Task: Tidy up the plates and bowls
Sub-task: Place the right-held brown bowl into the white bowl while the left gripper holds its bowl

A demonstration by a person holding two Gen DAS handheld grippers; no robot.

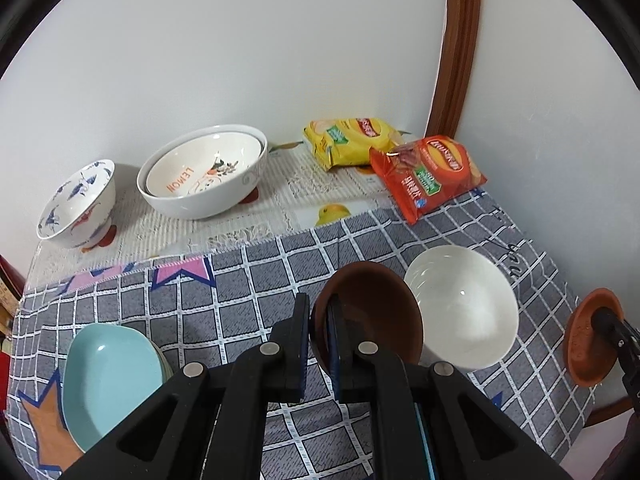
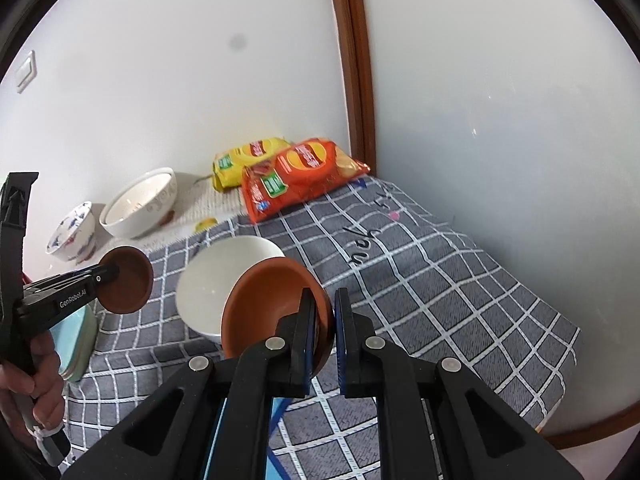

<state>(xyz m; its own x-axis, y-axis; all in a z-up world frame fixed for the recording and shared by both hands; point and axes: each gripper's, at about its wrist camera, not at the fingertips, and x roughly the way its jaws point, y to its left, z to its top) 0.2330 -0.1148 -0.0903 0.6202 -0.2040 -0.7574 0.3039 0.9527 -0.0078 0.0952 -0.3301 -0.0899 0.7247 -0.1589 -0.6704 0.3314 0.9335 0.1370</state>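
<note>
Above the checked cloth (image 1: 248, 280), the left gripper (image 1: 320, 344) is clamped on the rim of one brown dish (image 1: 372, 304). Beside it, the right gripper (image 2: 325, 332) pinches a second brown dish (image 2: 268, 304), both dishes near the white bowl (image 1: 464, 304).

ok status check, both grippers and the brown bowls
Left gripper shut on one small brown clay bowl. Right gripper shut on a second brown clay bowl. White ceramic bowl sits between them.
</note>
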